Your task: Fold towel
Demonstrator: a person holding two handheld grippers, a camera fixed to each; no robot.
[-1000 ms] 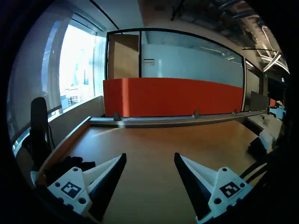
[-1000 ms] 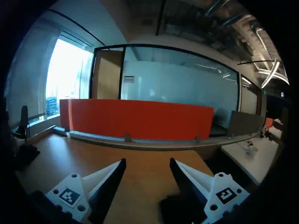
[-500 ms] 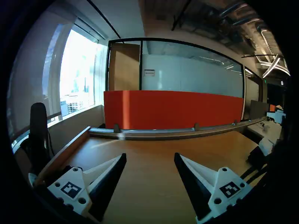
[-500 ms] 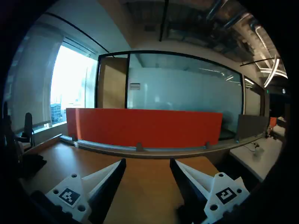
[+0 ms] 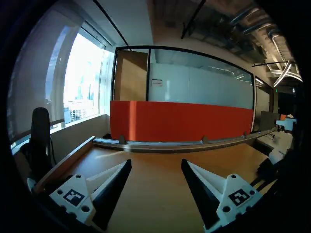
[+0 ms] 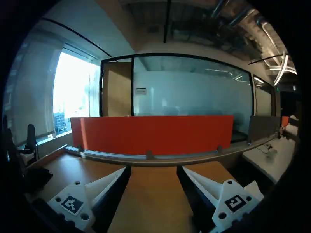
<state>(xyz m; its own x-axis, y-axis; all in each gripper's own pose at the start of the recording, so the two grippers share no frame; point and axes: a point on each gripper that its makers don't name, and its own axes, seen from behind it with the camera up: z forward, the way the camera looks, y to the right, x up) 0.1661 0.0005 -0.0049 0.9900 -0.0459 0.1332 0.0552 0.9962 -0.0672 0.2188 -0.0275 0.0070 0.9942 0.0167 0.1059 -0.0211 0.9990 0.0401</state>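
the left gripper (image 5: 155,161) and the right gripper (image 6: 153,167) hang over the wooden table (image 5: 159,202), both spread wide and holding nothing.

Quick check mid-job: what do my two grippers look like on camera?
The left gripper and right gripper look alike: two white wedge-shaped fingers tapering to points, black inner faces, a square black-and-white tag and small screw holes near each base.

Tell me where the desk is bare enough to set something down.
The desk is bare from the left tool forward to the metal rail under the orange divider; same ahead of the right tool. Crowded: dark gear along the window-side edge, dark items at its opposite end.
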